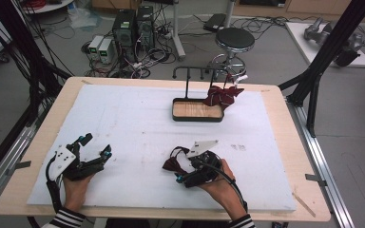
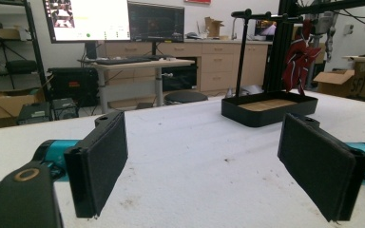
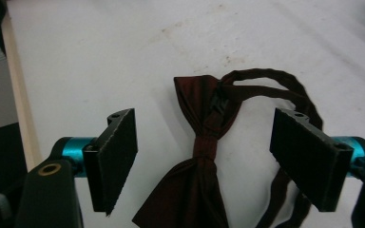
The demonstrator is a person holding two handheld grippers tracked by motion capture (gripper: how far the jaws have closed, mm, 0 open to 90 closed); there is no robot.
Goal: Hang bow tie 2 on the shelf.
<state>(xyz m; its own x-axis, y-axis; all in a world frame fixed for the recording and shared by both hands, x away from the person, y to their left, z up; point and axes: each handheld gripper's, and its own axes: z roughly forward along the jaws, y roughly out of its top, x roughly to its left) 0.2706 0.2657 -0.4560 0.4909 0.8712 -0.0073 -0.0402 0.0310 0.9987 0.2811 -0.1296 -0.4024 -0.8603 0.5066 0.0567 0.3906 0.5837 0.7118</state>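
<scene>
Bow ties number two on the table. In the high view, one dark red bow tie (image 1: 172, 164) lies on the white mat (image 1: 138, 128) at about five o'clock from the mat's middle, partly hidden under the right gripper (image 1: 183, 176). The second bow tie (image 1: 222, 96), red with pale stripes, hangs from the black rack (image 1: 202, 71) at twelve o'clock, over the edge of the single black tray (image 1: 197, 110) with a wooden floor. The left gripper (image 1: 96, 146) rests at eight o'clock, well apart from both ties, jaws spread with nothing between them. One stool (image 1: 235, 40) stands beyond the table.

In the left gripper view, the two black pads (image 2: 100, 159) stand wide open over bare mat; tray (image 2: 266, 110) and hanging bow tie (image 2: 298, 58) sit at one o'clock, far off.

In the right gripper view, the dark bow tie (image 3: 200, 156) lies between the pads (image 3: 116, 152), its knot at the middle and its strap (image 3: 275, 90) looping toward two o'clock behind the right pad. The jaws are open, neither pad touching the cloth.
</scene>
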